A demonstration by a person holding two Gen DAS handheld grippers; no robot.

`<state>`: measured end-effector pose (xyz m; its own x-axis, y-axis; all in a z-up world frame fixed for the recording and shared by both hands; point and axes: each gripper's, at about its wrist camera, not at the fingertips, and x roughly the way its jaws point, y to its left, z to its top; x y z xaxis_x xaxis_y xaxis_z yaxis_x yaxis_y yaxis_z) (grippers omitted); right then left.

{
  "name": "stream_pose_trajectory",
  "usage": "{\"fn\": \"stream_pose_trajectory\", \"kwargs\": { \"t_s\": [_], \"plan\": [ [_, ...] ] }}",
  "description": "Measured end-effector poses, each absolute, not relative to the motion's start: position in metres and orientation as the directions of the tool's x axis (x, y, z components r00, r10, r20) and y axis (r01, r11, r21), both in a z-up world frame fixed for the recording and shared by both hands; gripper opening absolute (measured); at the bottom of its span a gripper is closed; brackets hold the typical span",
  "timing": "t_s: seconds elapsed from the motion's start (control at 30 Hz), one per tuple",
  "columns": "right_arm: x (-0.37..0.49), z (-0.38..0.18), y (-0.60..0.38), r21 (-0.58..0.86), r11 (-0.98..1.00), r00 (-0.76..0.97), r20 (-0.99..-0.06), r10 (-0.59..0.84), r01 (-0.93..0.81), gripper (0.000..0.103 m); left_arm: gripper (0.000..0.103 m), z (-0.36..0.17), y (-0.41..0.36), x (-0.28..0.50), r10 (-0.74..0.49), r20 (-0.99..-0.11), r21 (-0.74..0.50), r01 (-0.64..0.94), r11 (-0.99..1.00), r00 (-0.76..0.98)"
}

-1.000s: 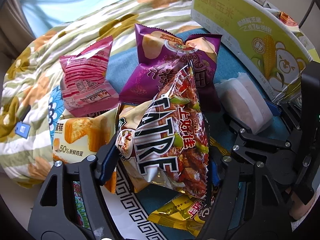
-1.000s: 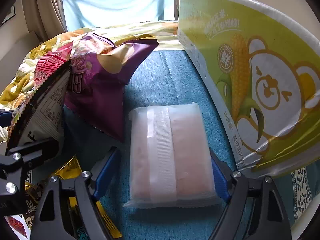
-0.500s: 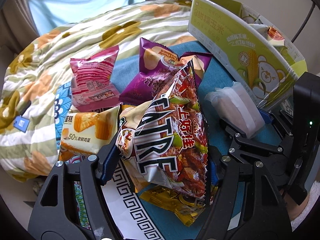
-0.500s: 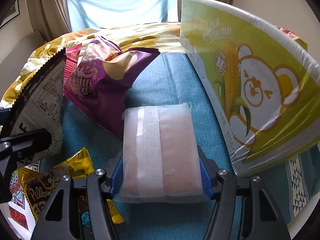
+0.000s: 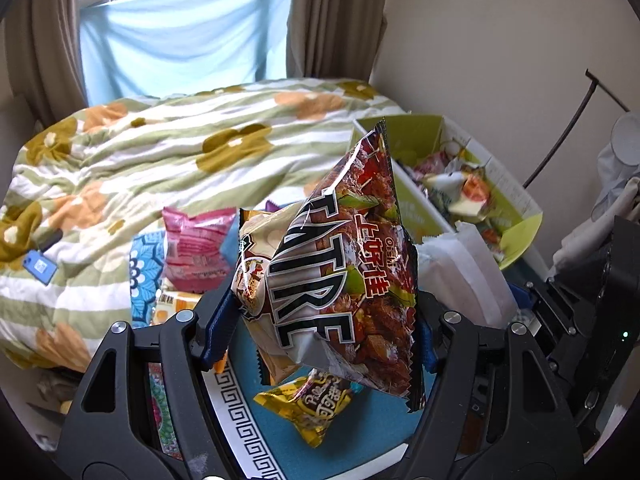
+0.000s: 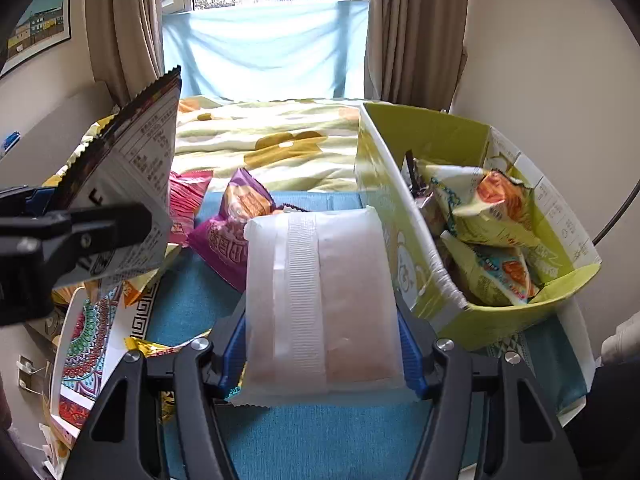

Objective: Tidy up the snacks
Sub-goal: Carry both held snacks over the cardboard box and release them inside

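Note:
A red-brown snack bag (image 5: 348, 280) hangs above the bed, and my left gripper (image 5: 320, 336) is shut on its lower half. In the right wrist view the same bag (image 6: 132, 184) shows its printed back at the left. My right gripper (image 6: 320, 354) is shut on a white translucent packet (image 6: 320, 300) and holds it lifted over the teal cloth (image 6: 320, 440). The green corn-print box (image 6: 424, 136) stands open to the right of the packet with several snack bags inside. In the left wrist view the box (image 5: 520, 216) sits at the back right, beyond the white packet (image 5: 468, 272).
A pink bag (image 5: 196, 248), an orange cake pack (image 5: 176, 304) and a yellow bag (image 5: 308, 404) lie on the bed below the left gripper. A purple chip bag (image 6: 232, 224) lies behind the white packet. A flowered quilt (image 5: 180, 152) covers the far bed. A wall rises at the right.
Both grippers have risen, each with its packet. The right jaws closed on the white packet and lifted it off the teal cloth. The open top of the box has come into view.

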<state>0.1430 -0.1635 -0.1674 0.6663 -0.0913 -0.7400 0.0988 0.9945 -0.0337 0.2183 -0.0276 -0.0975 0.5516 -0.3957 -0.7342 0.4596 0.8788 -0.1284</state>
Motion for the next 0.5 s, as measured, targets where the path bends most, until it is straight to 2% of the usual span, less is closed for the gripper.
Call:
{"fn": "stream_pose_trajectory", "kwargs": {
  "t_s": [0.17,0.27,0.37,0.5],
  "plan": [
    [0.13,-0.119,-0.178,-0.001,0.994,0.71,-0.7,-0.079,0.109,0.059,0.068,-0.066,-0.053,0.223,-0.407,-0.694,-0.091,0.488,0.868,0.594],
    [0.121,-0.095,-0.193,0.016,0.994,0.744,-0.664,-0.069,0.107,0.059,0.068,-0.054,-0.072,0.23,-0.435,-0.669,-0.116,0.493,0.862,0.602],
    [0.133,-0.076,-0.213,-0.009,0.994,0.759,-0.645,-0.089,0.11,0.059,0.068,-0.044,-0.095,0.239,-0.458,-0.662,-0.136,0.506,0.852,0.593],
    [0.15,-0.055,-0.255,0.023,0.994,0.779,-0.623,-0.073,0.111,0.059,0.068,-0.032,-0.14,0.256,-0.447,-0.657,-0.095,0.521,0.848,0.607]
  ]
}}
